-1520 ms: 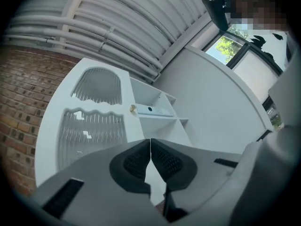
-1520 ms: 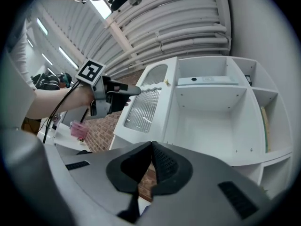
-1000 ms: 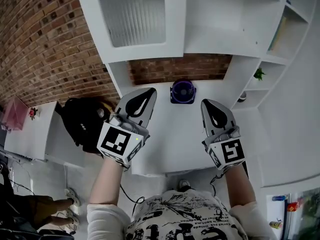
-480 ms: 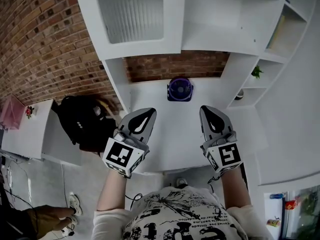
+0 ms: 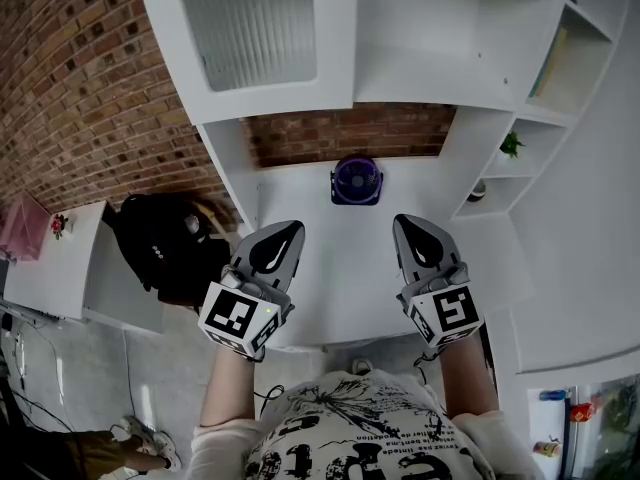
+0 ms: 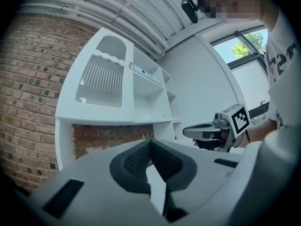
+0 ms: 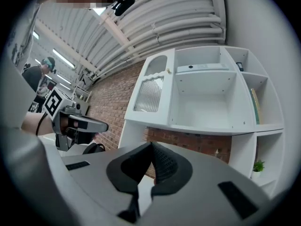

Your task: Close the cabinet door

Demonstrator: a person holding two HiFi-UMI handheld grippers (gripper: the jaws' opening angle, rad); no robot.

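Closed jaws on left gripper (image 5: 278, 236) and right gripper (image 5: 418, 233), nothing pinched, side by side and apart over white desk (image 5: 340, 273), near purple fan (image 5: 356, 181). Ribbed-glass cabinet door (image 5: 250, 28) above on white shelf unit (image 5: 500, 118), apparently flush with frame, well apart from both grippers.

open room over the desk (image 5: 335, 268) up to the purple fan (image 5: 356, 181) at far middle; left upright (image 5: 228, 163) and right upright (image 5: 472, 153) wall the sides.
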